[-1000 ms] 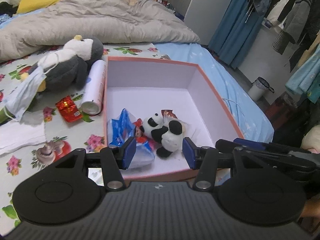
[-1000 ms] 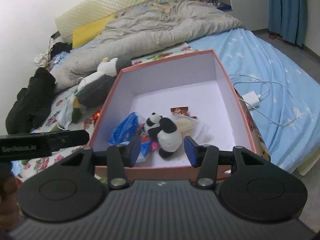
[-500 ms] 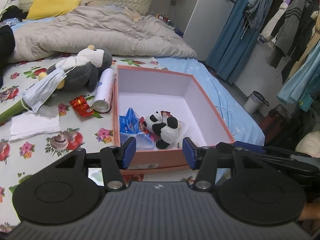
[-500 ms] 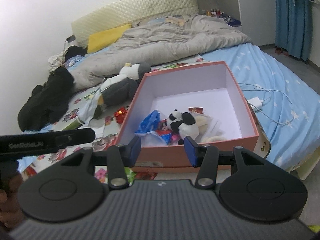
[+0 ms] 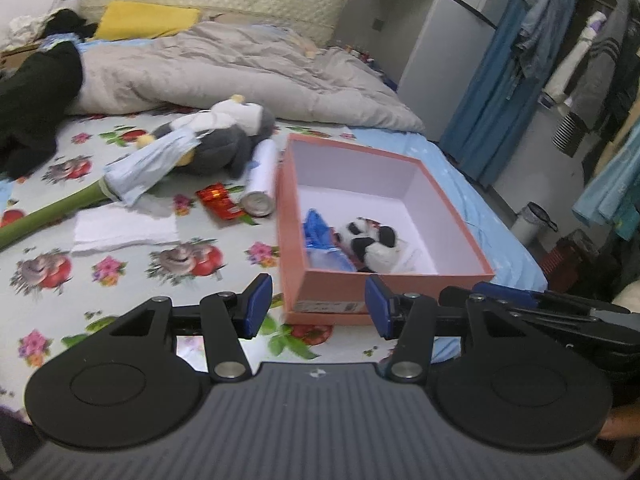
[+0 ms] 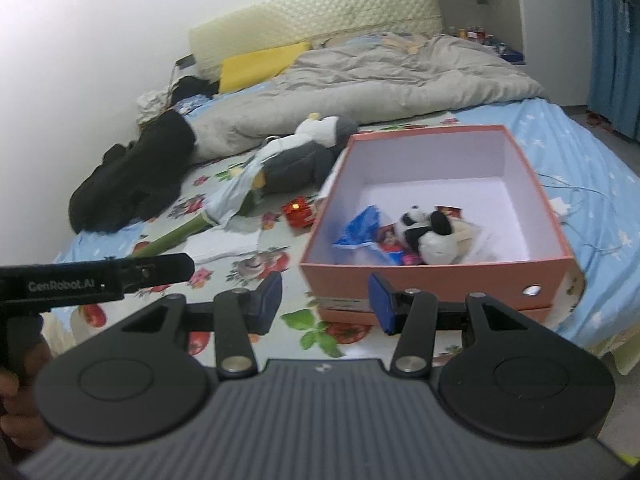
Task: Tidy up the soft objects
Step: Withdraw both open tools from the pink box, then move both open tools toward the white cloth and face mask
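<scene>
So I've got a hand-held gripper in each hand, both hanging over the near edge of the bed, and neither one is grasping anything: my left hand-held gripper [image 5: 315, 306] has its blue pads spread apart with only bedsheet and box front showing between them, and my right hand-held gripper [image 6: 325, 302] is the same, released and empty. The pink box [image 5: 362, 290] sits on the floral sheet [image 5: 120, 276] just past both sets of fingertips, open on top, white inside. The little panda plush [image 6: 426, 236] is lying in the box's near part, right beside a crumpled blue bag [image 6: 358, 230] and some small wrappers under them. Out on the sheet to the left of the box there's the bigger grey penguin plush [image 5: 224, 140] with a light blue face mask [image 5: 148, 166] draped over it, a white can [image 5: 262, 178] lying on its side just beside the box wall, a red packet [image 5: 220, 202] next to the can, a white tissue [image 5: 124, 226] and a green stalk [image 5: 52, 212]. Further back are the grey duvet [image 5: 240, 68], a yellow pillow [image 5: 148, 20] and some black clothes [image 6: 132, 176]. A white charger cable [image 6: 568, 204] lies on the blue sheet to the right of the box.
</scene>
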`<state>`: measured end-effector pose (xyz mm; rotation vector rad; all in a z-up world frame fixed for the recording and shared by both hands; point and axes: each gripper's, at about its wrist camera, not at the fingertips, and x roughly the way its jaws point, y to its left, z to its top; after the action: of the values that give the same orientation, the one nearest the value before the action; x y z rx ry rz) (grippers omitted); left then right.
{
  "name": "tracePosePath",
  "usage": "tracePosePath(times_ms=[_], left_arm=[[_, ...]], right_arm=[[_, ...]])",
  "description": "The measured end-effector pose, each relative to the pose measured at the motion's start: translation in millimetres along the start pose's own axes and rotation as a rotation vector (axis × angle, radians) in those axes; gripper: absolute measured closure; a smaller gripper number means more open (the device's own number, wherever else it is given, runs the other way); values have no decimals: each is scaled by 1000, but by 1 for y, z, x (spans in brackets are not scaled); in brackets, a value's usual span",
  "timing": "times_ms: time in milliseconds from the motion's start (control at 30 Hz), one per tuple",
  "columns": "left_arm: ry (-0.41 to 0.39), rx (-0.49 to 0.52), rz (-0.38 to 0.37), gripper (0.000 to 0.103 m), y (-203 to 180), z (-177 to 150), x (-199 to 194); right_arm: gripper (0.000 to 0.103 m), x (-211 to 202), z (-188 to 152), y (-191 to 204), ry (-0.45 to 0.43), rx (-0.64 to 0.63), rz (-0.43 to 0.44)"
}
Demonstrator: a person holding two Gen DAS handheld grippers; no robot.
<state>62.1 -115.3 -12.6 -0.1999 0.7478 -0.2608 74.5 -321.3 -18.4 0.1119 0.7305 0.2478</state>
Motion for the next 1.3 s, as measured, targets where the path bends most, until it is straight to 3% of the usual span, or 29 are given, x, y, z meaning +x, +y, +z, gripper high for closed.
tracePosePath(times_ms=[400, 667, 1033, 1300], left_arm=[[-32, -94, 126, 46, 55, -32, -43], [-18, -161, 161, 46, 92, -50, -56], [41, -194, 196, 46, 130, -34, -12], [88, -245, 229, 40, 182, -14, 37]], right_arm=[[52, 21, -14, 54, 48, -74, 121], [52, 36, -19, 77, 73, -98, 161], [52, 85, -1, 82, 134, -86, 166], [53, 147, 23, 98, 183, -105, 181]])
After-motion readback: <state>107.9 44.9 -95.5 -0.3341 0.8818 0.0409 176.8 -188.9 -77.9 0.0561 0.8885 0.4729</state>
